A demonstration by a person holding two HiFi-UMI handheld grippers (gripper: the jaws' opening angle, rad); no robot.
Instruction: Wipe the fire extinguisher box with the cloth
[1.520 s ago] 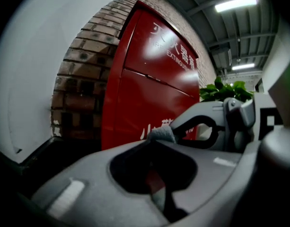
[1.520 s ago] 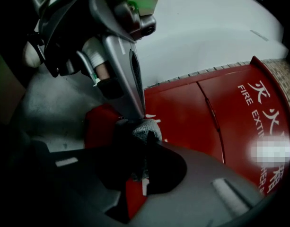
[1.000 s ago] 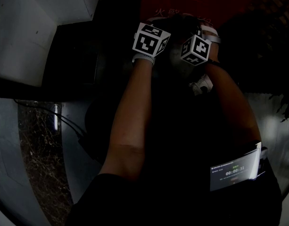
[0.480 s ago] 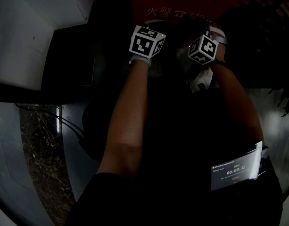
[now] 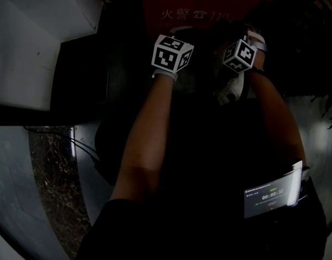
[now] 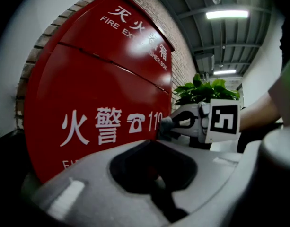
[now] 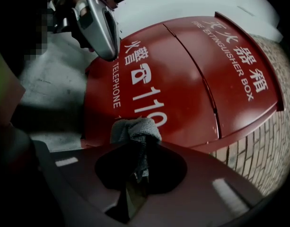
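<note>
While the right gripper [image 7: 139,167] pinches the grey cloth [image 7: 135,128] tight in its jaws, the red fire extinguisher box [image 7: 182,79] stands just on the far side of it. The cloth is bunched up into a small ball at the tips of the jaws. It sits low on the red front of the box, by the white numbers. It looks like it is touching the box or just beside it, but I cannot tell which.

The box is tall and stands up against a brick wall [image 7: 265,145]. Its front face is big and smooth, and most of it reaches up and away from the cloth. So I think the next wipe needs to push the cloth flat on the red front and slide it along the tall side.

The left gripper [image 6: 155,176] is to the left of the right one, also near the box. Its jaws look pressed together with nothing in them. It is not helping with the wipe now.

The right hand is the one that counts, since it has the cloth and is nearest the spot to clean. A green plant [image 6: 204,91] sits far off to the right of the box.
</note>
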